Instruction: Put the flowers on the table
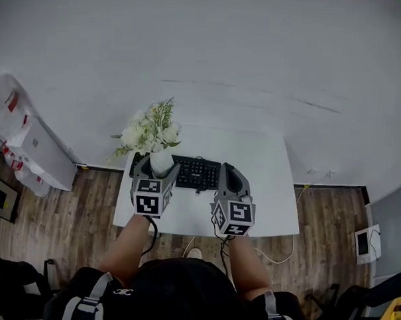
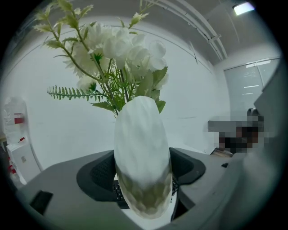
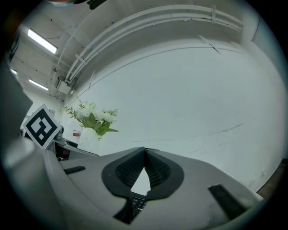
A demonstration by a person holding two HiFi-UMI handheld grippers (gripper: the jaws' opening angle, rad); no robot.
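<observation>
Left hand-held gripper point(image 1: 158, 166) clamps white vase point(image 2: 143, 152) of flowers point(image 2: 117, 49) at the keyboard's point(image 1: 198, 172) left end on the counter point(image 1: 272, 199). Right hand-held gripper point(image 3: 145, 158) closed, empty.

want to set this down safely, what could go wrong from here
1. The vase hangs over the left end of the keyboard. Set down there, it would likely stand unevenly and tip; bare table lies nearby.
2. The left gripper jaws clamp the rounded vase low down, while the flowers spread wide above. It may slip or swing if moved quickly.
</observation>
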